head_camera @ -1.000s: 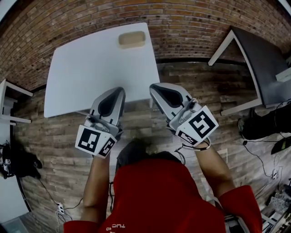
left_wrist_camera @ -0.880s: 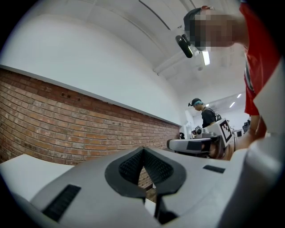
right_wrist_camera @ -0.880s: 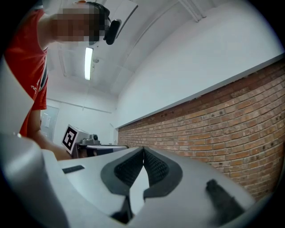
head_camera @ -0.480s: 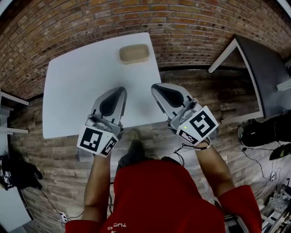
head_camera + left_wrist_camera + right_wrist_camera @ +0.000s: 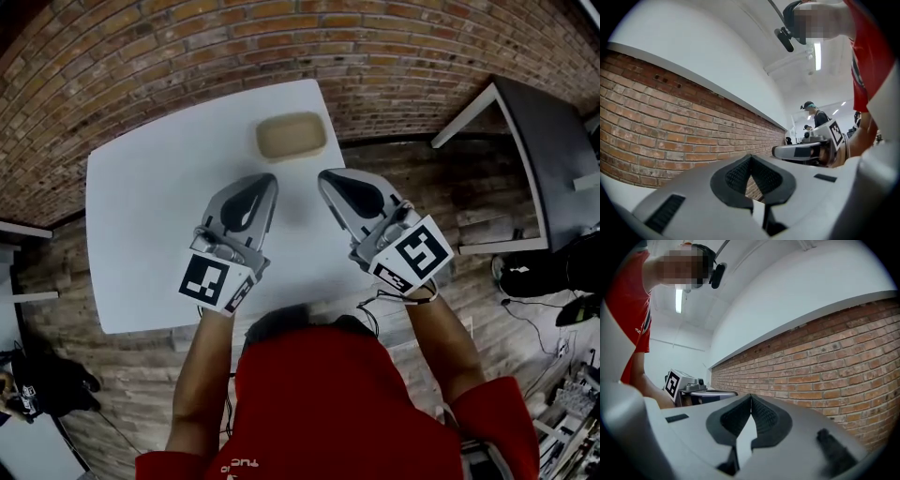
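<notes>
tan shallow tray (image 5: 292, 137) on white table (image 5: 141, 216) near its far edge, left gripper (image 5: 265, 180) over table middle, jaws pressed together, empty, right gripper (image 5: 328, 176) alongside, also pressed together, empty, brick wall (image 5: 187, 37) beyond table

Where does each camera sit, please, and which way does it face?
Head view: on the person's head, steeply down at the white table, tan tray, left gripper and right gripper; forearms and red shirt show.
Left gripper view: on that gripper, along its shut jaws toward the brick wall; red shirt at right.
Right gripper view: likewise; red shirt at left.
Shared: both see the wall.
</notes>
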Motion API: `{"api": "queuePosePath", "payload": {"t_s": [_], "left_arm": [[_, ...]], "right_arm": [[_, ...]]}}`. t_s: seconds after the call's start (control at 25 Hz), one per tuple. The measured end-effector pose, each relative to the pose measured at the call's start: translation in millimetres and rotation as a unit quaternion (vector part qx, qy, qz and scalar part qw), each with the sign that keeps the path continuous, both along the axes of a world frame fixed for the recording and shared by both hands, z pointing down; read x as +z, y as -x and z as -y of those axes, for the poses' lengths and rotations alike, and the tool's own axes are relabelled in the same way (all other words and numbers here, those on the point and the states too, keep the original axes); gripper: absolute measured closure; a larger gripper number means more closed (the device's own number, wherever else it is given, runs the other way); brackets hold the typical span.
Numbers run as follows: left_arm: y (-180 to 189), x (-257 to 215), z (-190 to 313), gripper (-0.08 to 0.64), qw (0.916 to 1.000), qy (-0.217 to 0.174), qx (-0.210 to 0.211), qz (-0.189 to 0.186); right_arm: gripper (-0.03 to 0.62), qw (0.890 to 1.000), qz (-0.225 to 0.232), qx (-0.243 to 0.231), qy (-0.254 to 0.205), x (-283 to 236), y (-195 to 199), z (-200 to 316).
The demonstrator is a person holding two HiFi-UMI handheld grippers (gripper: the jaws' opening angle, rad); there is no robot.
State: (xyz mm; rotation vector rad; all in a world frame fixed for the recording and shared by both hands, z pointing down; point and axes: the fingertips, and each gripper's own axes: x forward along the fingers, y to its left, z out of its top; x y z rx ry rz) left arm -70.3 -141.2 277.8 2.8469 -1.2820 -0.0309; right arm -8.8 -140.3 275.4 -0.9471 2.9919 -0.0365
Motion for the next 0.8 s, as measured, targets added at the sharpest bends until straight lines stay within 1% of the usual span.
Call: {"api": "queuePosePath", "payload": {"t_s": [0.16, 0.36, 0.64, 0.8], "left_arm": [[10, 13, 29, 0.546, 0.9998, 0.002, 0.018, 0.011], [14, 31, 59, 0.546, 0.9995, 0.011, 0.026, 0.016], [9, 46, 95, 0.546, 0.9989, 0.007, 0.031, 0.034], [9, 54, 114, 0.546, 0.9987, 0.009, 0.027, 0.042]], "right_arm": [[0.561, 1.000, -0.015, 0.011, -0.002, 11, 13, 29], [0.561, 0.999, -0.032, 0.021, 0.000, 27, 13, 56], [0.561, 0.998, -0.064, 0.015, -0.003, 40, 6, 91], [0.561, 0.996, -0.084, 0.005, -0.010, 49, 6, 111]]}}
